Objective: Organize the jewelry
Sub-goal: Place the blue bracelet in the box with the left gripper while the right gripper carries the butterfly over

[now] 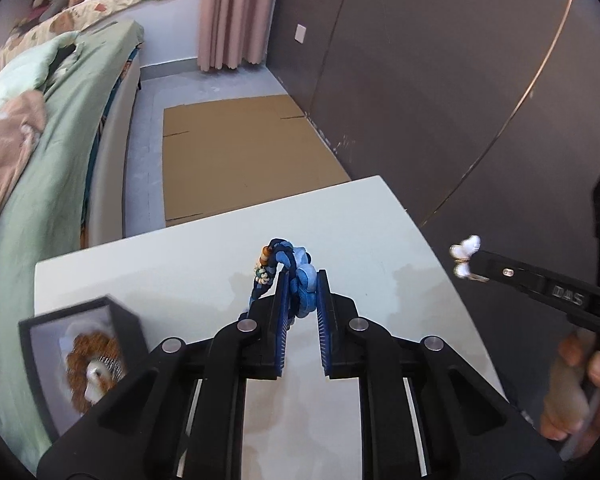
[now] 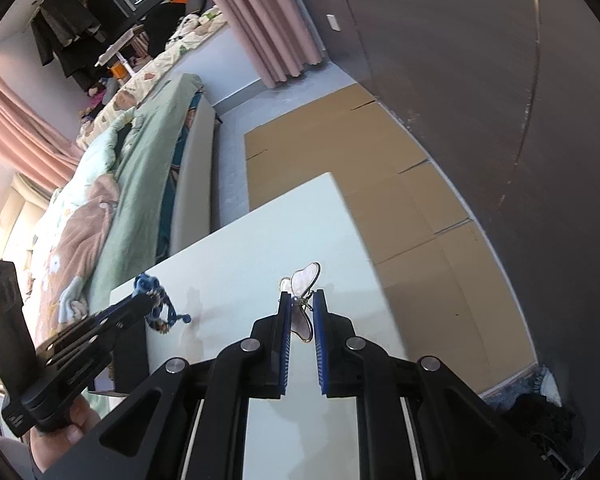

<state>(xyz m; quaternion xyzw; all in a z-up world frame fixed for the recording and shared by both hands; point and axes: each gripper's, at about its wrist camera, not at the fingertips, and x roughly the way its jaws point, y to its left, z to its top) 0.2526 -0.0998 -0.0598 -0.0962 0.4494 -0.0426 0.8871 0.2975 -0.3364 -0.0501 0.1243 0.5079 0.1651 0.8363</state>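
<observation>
My left gripper [image 1: 302, 280] is shut on a blue braided bracelet [image 1: 296, 276] with small beads and holds it above the white table [image 1: 204, 272]. The bracelet also shows in the right wrist view [image 2: 156, 300]. My right gripper [image 2: 302, 300] is shut on a pale butterfly-shaped ornament [image 2: 302, 292] with a gold rim, above the table [image 2: 260, 256]. The butterfly shows at the right in the left wrist view [image 1: 465, 256]. A black jewelry box [image 1: 80, 360] with a brown piece inside sits at the table's left edge.
A bed with green bedding [image 1: 40, 152] runs along the left. Flattened cardboard [image 1: 240, 152] lies on the floor beyond the table. A dark wall [image 1: 460, 80] stands at the right. Pink curtains [image 1: 232, 12] hang at the back.
</observation>
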